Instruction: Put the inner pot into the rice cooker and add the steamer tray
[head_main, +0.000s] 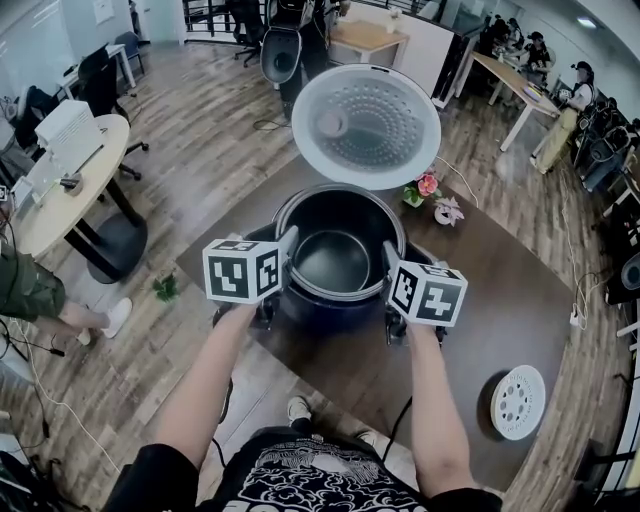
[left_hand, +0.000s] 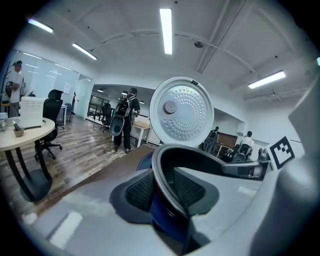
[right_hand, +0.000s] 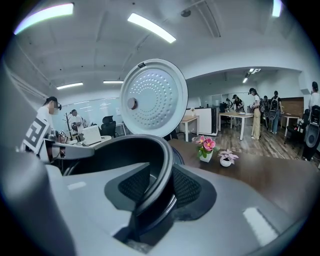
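Clamps rim of inner pot (head_main: 333, 262), seated in rice cooker (head_main: 330, 312), with left gripper (head_main: 290, 243) at 9 o'clock, right gripper (head_main: 391, 256) at 3, jaws narrow. Finds steamer tray (head_main: 518, 402) flat on table (head_main: 500, 300), 5 o'clock from right gripper, nearer that hand.

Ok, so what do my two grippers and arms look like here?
The left gripper and right gripper each carry a white cube printed with black square markers. Jaws are light grey with dark mesh-textured pads. Forearms are bare below short black sleeves; the shirt is black with a white print.
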